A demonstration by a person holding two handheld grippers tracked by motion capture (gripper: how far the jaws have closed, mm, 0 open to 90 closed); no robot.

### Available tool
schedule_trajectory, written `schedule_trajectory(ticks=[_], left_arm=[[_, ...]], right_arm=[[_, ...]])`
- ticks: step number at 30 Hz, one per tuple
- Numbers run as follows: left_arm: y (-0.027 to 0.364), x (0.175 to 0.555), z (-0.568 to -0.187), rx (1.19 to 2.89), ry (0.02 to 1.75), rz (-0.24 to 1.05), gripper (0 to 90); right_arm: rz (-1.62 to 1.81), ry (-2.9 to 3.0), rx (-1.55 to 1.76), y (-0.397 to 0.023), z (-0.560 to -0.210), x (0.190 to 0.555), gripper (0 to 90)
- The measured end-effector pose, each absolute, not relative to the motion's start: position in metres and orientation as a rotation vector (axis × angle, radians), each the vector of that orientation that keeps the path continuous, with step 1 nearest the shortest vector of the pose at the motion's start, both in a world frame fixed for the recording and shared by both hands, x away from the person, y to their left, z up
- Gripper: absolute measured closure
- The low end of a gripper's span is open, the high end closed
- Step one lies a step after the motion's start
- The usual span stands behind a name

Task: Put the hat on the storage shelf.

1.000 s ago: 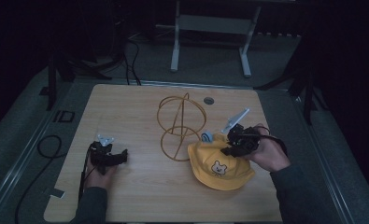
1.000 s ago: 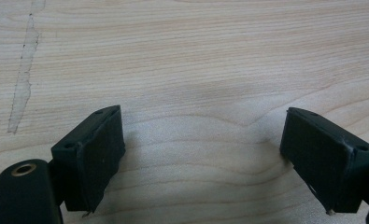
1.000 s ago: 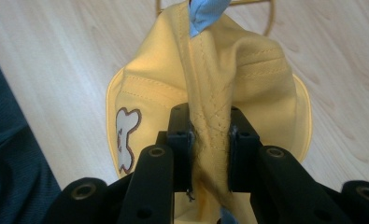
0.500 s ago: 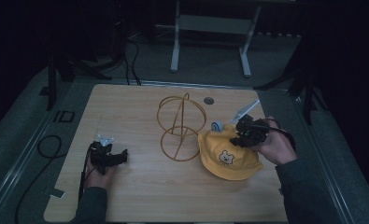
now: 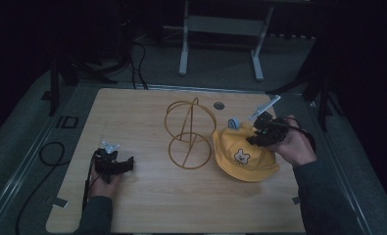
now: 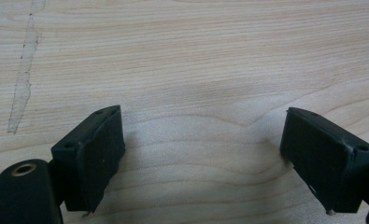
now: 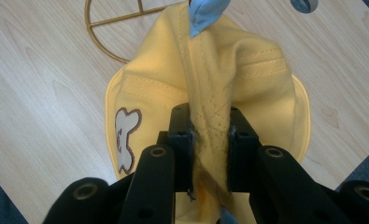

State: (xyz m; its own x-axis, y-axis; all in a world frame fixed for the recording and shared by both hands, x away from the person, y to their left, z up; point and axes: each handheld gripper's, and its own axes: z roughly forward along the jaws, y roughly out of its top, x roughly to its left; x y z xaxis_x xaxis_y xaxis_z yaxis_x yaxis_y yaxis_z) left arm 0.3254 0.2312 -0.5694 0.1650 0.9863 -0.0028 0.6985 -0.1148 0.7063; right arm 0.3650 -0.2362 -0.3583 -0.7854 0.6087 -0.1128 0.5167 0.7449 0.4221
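A yellow sun hat with a bear patch lies at the table's right, its crown pinched up. My right gripper is shut on the crown's fabric, and the brim spreads below on the wood. A pale blue tab sticks out at the hat's far end. Just left of the hat stands a gold wire stand with a ring base. My left gripper rests on the table's front left, its jaws open over bare wood with nothing between them.
A small round hole sits near the table's far edge. A black cable loops off the left side. A white frame's legs stand on the floor beyond the table.
My right gripper has pulled the hat rightward and slightly away from me, and the hat has turned so the bear patch faces up near its middle. The left gripper has stayed put.
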Motion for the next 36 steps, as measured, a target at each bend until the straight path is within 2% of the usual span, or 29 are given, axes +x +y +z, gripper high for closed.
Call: schedule_trajectory(ticks=[36], left_arm=[[0.231,0.325,-0.569,1.880,1.592,0.655,13.6]], right_arm=[[0.667,2.622,0.902,-0.257,-0.312,0.383,76.6]])
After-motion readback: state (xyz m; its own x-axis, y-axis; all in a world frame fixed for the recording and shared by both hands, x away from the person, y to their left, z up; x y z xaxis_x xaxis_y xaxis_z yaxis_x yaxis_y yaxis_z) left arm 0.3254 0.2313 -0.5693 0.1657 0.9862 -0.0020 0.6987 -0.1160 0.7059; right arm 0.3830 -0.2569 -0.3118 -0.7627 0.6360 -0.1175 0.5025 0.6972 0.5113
